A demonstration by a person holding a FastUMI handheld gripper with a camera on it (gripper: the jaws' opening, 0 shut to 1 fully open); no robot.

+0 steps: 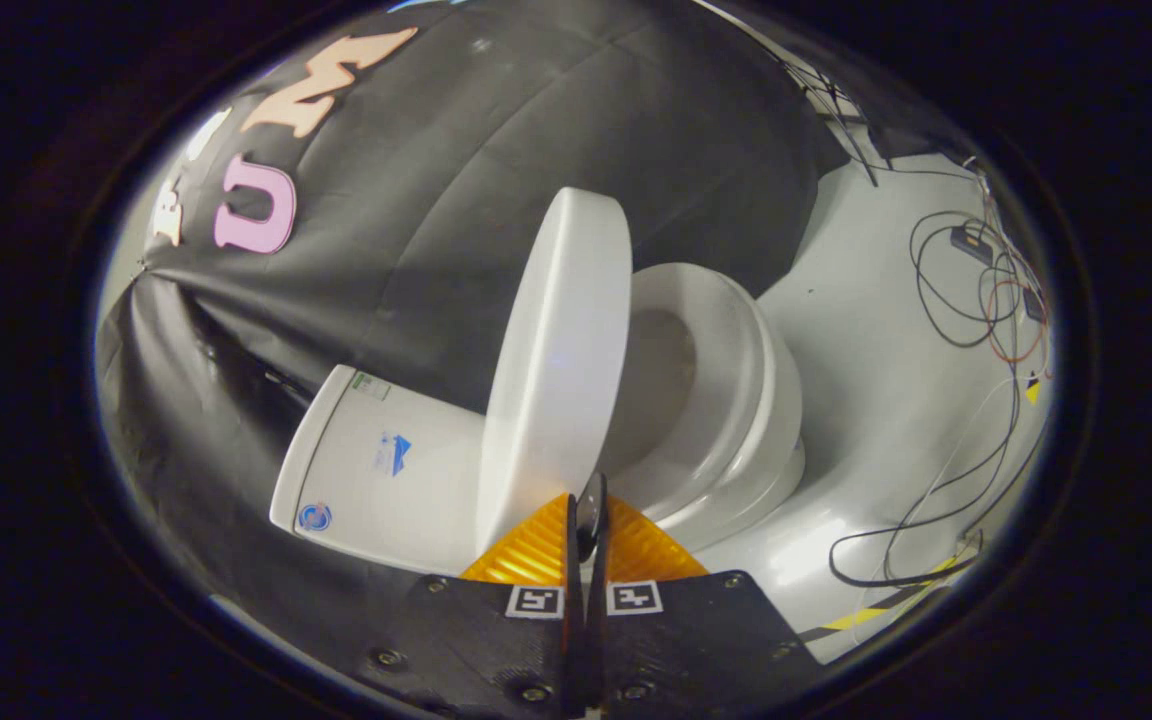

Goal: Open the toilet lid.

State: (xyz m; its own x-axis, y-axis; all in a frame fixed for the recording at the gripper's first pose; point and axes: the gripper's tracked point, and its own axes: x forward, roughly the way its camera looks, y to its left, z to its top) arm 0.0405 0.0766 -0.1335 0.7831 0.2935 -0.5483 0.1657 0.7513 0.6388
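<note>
In the gripper view, the hand-held gripper (pixel 587 505) has its two fingers drawn close together, with only a thin slit between them. A small dark tab sits in that slit at the fingertips, right at the lower edge of the toilet lid (pixel 558 370); whether this tab belongs to the lid, and whether both fingers actually press on it, cannot be told. The lid itself is raised, standing nearly on edge just beyond the fingers, with its smooth white outer face turned toward the cistern (pixel 376 465), which lies to one side of it against the black cloth wall (pixel 496 150). On the other side of the lid the seat (pixel 726 330) is down on the bowl (pixel 766 450), its opening uncovered. The toilet stands on a pale, glossy floor (pixel 866 330). Loose black cables (pixel 946 290) trail in loops across the floor well beyond the bowl, near a small dark box (pixel 971 243), and a strip of yellow and black tape (pixel 876 610) runs along the floor beside the gripper's body.
</note>
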